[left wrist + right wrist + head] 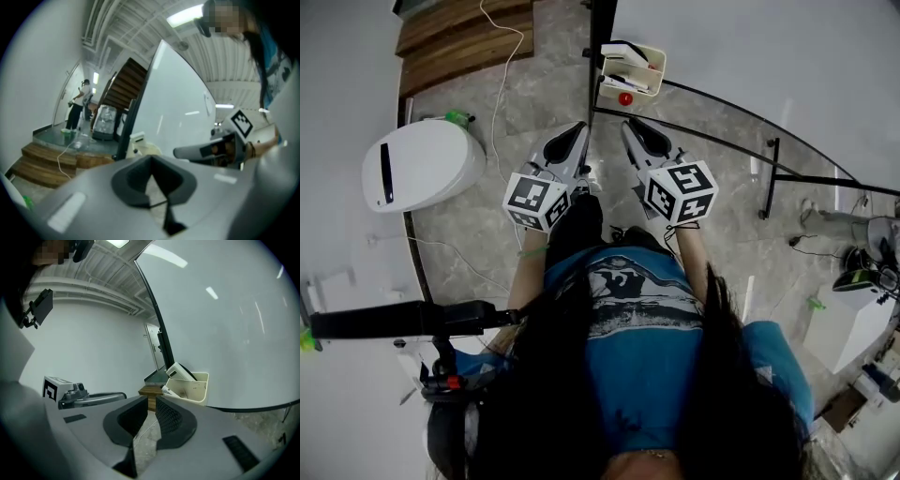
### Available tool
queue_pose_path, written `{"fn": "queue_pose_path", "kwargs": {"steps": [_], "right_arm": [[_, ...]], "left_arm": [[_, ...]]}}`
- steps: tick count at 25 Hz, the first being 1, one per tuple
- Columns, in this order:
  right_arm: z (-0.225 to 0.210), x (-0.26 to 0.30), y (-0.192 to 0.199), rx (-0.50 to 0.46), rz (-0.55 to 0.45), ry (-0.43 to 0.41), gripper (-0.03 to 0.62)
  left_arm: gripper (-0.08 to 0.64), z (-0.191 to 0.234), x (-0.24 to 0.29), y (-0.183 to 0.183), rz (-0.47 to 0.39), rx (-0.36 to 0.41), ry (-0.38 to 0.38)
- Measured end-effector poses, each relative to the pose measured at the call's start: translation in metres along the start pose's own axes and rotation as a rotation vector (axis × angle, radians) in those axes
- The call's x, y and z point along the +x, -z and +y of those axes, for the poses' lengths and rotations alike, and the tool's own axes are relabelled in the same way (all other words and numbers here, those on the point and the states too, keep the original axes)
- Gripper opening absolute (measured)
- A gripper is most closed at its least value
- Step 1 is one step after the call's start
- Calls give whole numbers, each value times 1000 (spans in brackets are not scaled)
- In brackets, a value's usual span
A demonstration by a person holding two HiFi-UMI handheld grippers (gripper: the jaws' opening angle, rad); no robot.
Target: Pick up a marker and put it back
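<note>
1. Grey stone floor (478, 234) spreads under a person who stands facing a whiteboard (750, 47); wooden steps lie at the far left.
2. Left tongs (578, 131) are clenched, pads meeting, with nothing between them. Right tongs (630, 127) are closed to a thin slit and are also empty. They hang side by side.
3. Just beyond them a cream tray (656, 67) hangs at the board's left edge. The marker (624, 97) sits in it, red end showing, near an eraser (623, 52).
4. Risk, as I judge it: jaws this narrow would butt the marker, shoving it deeper or tipping it out. In so crowded a tray they might nip the eraser instead.
5. Hard to read: the tray wall hides most of the marker's body, and I cannot count the markers. Hair covers the near floor.
</note>
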State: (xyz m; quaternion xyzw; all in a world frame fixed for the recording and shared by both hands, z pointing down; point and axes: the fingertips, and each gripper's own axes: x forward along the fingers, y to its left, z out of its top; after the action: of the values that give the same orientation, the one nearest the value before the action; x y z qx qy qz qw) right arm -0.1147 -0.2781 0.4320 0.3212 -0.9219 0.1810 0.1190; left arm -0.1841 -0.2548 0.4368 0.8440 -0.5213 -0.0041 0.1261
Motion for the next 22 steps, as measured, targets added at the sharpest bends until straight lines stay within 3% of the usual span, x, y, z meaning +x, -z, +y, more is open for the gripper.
{"fn": "queue_pose_path", "kwargs": {"steps": [2, 7, 15, 19, 22], "right_arm": [[-7, 19, -4, -40, 24, 16, 36], [-25, 68, -9, -147, 98, 49, 133], [-41, 128, -9, -385, 265, 128, 158], [-52, 147, 0, -418, 358, 154, 158], [-57, 146, 4, -405, 361, 178, 158]], "left_arm": [[4, 15, 9, -1, 11, -3, 15], [4, 47, 29, -7, 30, -4, 49], [4, 71, 47, -4, 55, -15, 103], [4, 78, 55, -4, 66, -17, 127], [5, 77, 55, -3, 69, -16, 130]]}}
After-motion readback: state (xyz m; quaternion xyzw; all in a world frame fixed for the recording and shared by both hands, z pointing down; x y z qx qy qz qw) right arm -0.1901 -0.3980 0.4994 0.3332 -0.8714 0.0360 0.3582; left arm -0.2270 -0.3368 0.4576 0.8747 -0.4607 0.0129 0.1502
